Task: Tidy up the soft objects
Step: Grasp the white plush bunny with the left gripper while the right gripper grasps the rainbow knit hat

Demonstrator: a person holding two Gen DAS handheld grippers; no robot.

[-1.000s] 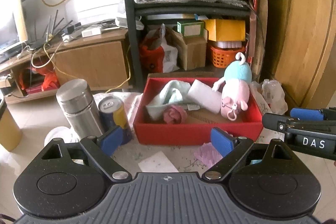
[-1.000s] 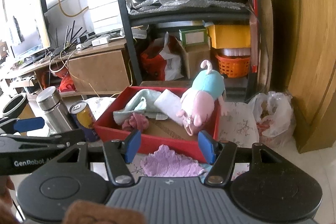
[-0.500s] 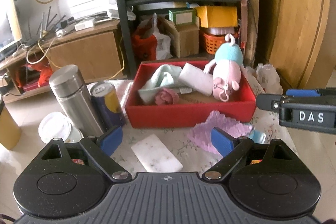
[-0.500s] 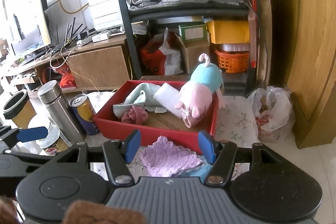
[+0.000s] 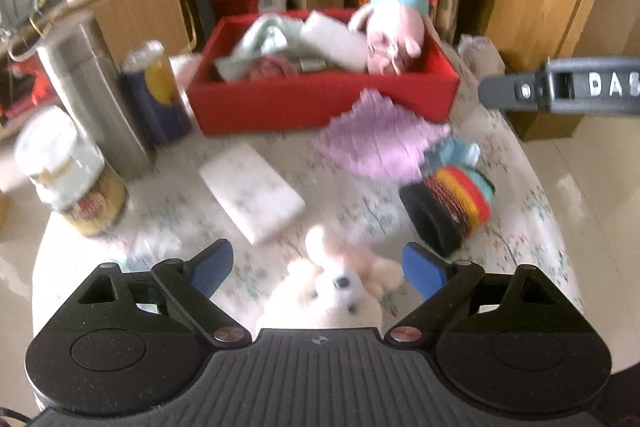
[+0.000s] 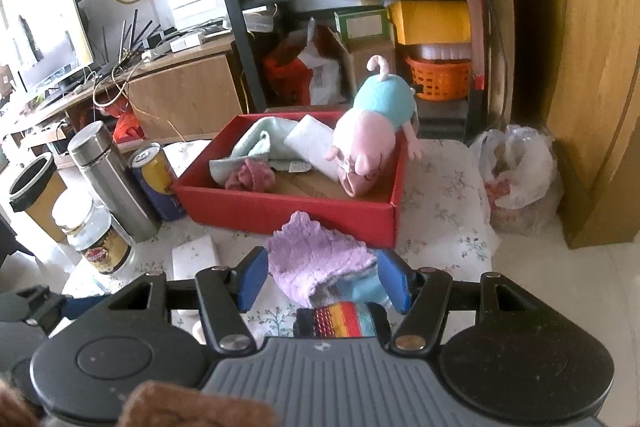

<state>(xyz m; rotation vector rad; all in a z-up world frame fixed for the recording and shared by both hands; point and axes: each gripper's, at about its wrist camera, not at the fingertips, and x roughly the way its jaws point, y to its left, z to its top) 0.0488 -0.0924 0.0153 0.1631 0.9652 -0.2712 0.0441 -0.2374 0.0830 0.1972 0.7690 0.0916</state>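
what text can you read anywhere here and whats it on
"DAS": white letters on the right gripper arm, in the left wrist view; it runs off the frame edge, so there may be more.
Label on the jar: a red band with writing, too small to read.
Can: print too blurred to read.
Green box on the shelf: pale label, unreadable.
White bag on the shelf: printed lines, too small to read.
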